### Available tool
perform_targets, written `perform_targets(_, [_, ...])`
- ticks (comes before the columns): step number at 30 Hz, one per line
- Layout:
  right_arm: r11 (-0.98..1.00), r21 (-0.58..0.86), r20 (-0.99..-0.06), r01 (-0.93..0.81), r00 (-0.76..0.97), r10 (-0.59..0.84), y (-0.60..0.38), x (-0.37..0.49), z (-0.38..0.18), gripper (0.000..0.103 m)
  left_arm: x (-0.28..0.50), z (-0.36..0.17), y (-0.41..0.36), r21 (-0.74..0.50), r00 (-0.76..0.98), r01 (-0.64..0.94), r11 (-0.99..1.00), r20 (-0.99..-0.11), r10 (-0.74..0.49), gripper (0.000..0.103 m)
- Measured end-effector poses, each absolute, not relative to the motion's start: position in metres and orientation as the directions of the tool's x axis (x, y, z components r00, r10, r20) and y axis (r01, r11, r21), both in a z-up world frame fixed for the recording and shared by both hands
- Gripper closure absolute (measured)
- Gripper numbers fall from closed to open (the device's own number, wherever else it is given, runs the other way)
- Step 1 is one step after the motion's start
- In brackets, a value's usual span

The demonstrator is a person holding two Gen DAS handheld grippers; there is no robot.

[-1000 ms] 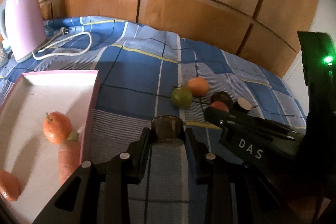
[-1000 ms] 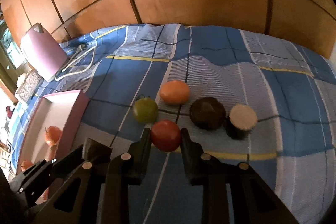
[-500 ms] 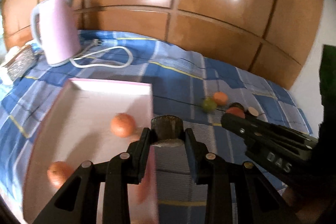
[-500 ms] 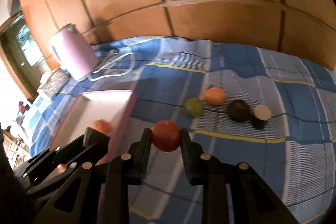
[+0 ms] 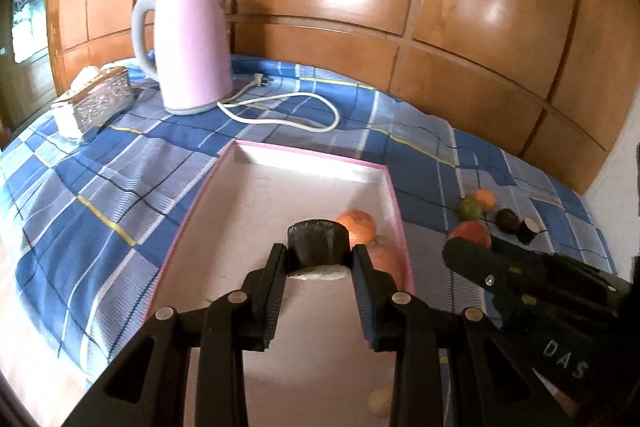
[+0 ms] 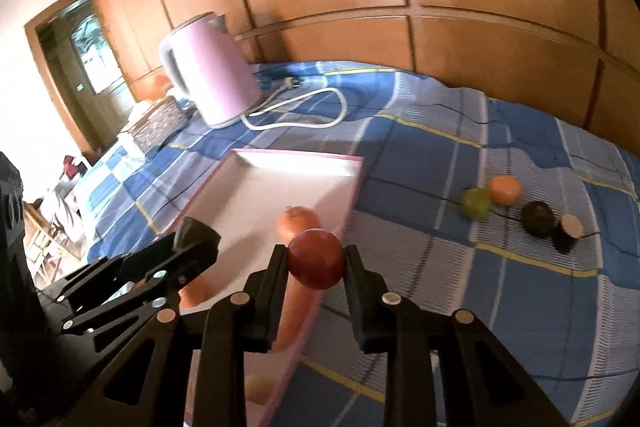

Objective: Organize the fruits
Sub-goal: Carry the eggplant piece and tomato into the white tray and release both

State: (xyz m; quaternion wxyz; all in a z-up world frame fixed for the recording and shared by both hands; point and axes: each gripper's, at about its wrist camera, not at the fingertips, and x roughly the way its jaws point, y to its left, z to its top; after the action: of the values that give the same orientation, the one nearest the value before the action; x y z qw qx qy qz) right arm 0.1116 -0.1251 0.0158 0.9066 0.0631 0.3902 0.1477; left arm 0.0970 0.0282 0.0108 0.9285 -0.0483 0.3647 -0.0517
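Red and smooth, the round fruit (image 6: 316, 259) is sitting clamped between the pads of the right gripper (image 6: 317, 261), low centre of the right wrist frame, hanging over the near right rim of the pink-edged tray (image 6: 352, 183). I am judging it light, firm and somewhat slippery; the pads are taking it across its widest part, which I rate as the correct hold. The left gripper (image 5: 319, 253) is gripping a dark half fruit (image 5: 317, 241) by its sides, pale cut face towards the camera, above the tray floor at lower centre of the left wrist frame. I am reading it as light with a rougher, less slippery skin; squeezing harder may bruise it.

The left wrist view is showing the dark piece itself, and an orange fruit (image 5: 357, 223) in the tray behind it. The right wrist view is hiding that piece behind the left gripper's body at lower left, but it is showing a long orange carrot-like item (image 6: 294, 311) under the red fruit. Both views are showing four pieces waiting on the blue checked cloth (image 6: 480, 287) at right: green fruit (image 6: 476, 203), orange one (image 6: 507, 189), dark one (image 6: 538, 219) and a cut dark piece (image 6: 568, 233).
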Motion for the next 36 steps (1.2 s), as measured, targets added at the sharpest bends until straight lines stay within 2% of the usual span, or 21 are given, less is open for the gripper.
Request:
perform_targets(16, [0.946,0.186,-0.699,-0.267,0.64,0.318,-0.08,0.111,0.018,0.075,0.092,0.011,0.065,-0.145,0.743,-0.019,0.989,-0.665,-0.083,0.07])
perform_targets(24, [0.946,0.187,-0.711,-0.264,0.628,0.316,-0.077,0.115,0.012,0.074,0.09,0.014,0.073,-0.147,0.751,-0.059,0.987,-0.658,-0.053,0.055])
perform_targets(36, [0.946,0.192,-0.718,-0.259,0.621,0.316,-0.078,0.112,0.008,0.074,0.087,0.012,0.075,-0.143,0.748,-0.065,0.988,-0.662,-0.046,0.051])
